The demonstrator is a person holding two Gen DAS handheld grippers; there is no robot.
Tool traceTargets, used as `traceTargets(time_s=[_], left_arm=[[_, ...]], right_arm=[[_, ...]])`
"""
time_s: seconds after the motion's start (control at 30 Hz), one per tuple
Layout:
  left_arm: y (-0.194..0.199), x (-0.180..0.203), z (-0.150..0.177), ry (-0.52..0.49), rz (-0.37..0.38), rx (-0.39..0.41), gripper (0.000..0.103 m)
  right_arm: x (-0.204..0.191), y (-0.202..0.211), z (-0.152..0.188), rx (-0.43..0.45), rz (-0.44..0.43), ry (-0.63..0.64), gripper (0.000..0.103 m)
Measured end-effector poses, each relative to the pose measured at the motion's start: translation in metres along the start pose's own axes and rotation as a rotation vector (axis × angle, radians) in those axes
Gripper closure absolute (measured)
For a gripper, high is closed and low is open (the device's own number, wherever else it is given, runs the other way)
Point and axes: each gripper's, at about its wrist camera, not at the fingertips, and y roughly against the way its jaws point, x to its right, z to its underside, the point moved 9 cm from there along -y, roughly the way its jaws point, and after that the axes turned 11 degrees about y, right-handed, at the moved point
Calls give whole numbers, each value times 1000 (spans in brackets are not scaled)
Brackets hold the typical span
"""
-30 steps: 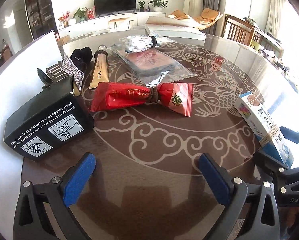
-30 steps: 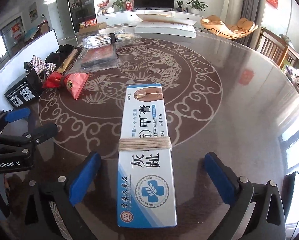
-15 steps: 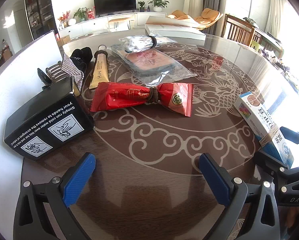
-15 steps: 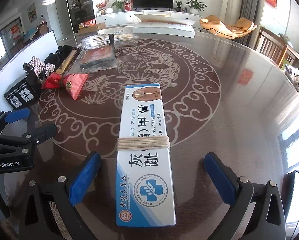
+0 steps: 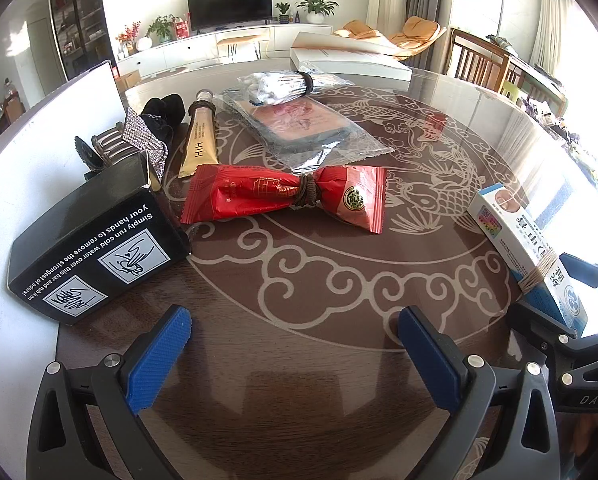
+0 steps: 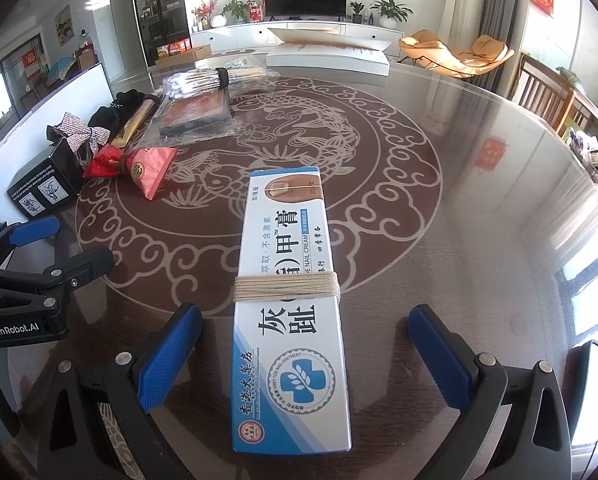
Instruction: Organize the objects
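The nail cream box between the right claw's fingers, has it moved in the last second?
No. The nail cream box keeps its far end at the same spot on the table pattern's carp.

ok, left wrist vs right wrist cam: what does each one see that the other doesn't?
Only the left wrist view shows the left gripper head-on: open, with bare table between its fingers.

Only the right wrist view shows the printed top face of the blue and white nail cream box, lying between the fingers of the open right gripper without touching either pad, plus a phone-like edge at lower right.

Both show the red packet, black box, gold tube, clear-wrapped pack, patterned table and TV.
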Motion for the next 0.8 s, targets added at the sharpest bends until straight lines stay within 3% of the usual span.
traceTargets(time_s=[0.8], left_arm=[[0,0,2,0,0,0,0]], right_arm=[[1,0,0,0,7,-12,0]])
